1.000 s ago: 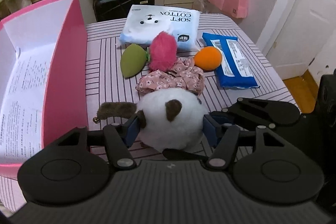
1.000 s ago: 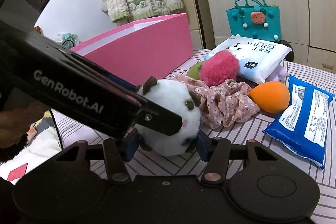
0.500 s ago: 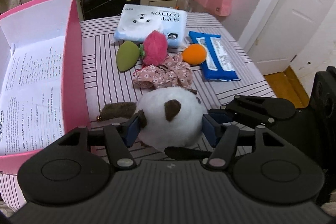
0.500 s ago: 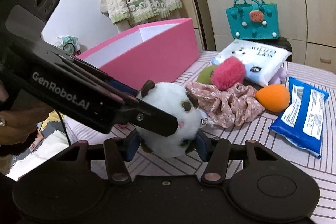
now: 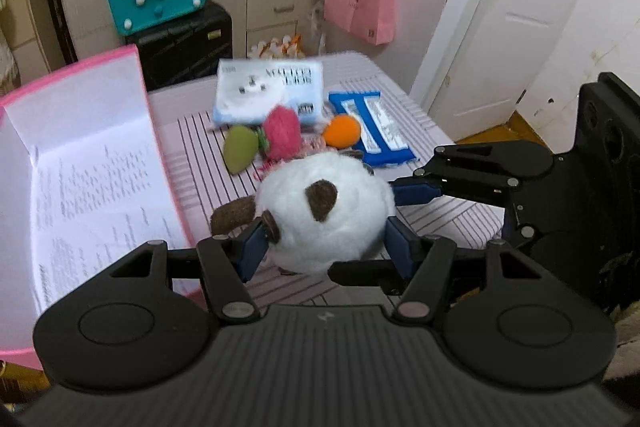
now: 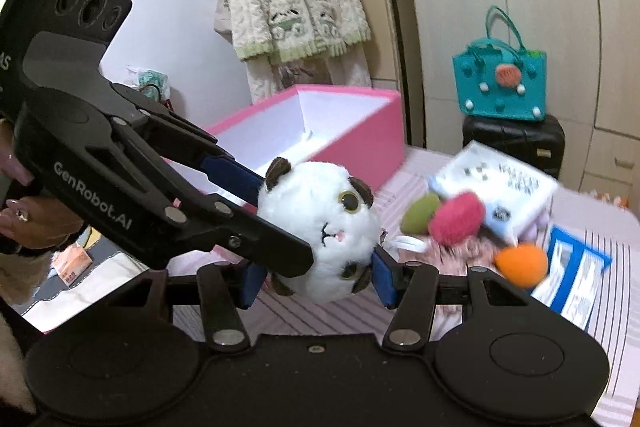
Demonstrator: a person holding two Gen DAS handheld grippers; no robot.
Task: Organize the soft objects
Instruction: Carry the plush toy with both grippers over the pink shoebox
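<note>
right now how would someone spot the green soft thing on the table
Find the striped table beside the open pink box, then the cluster of soft items at its far end. The green sponge lies at the box-side edge of that cluster, touching the fluffy pink ball. It is the only smooth, olive-green, teardrop-shaped piece there.

Two matte black grippers, left gripper (image 5: 326, 241) and right gripper (image 6: 316, 281), blue pads on fingers (image 6: 230, 173), silver screws, ribbed housing, white "GenRobot.AI" lettering, ring on hand (image 6: 24, 215)
</note>
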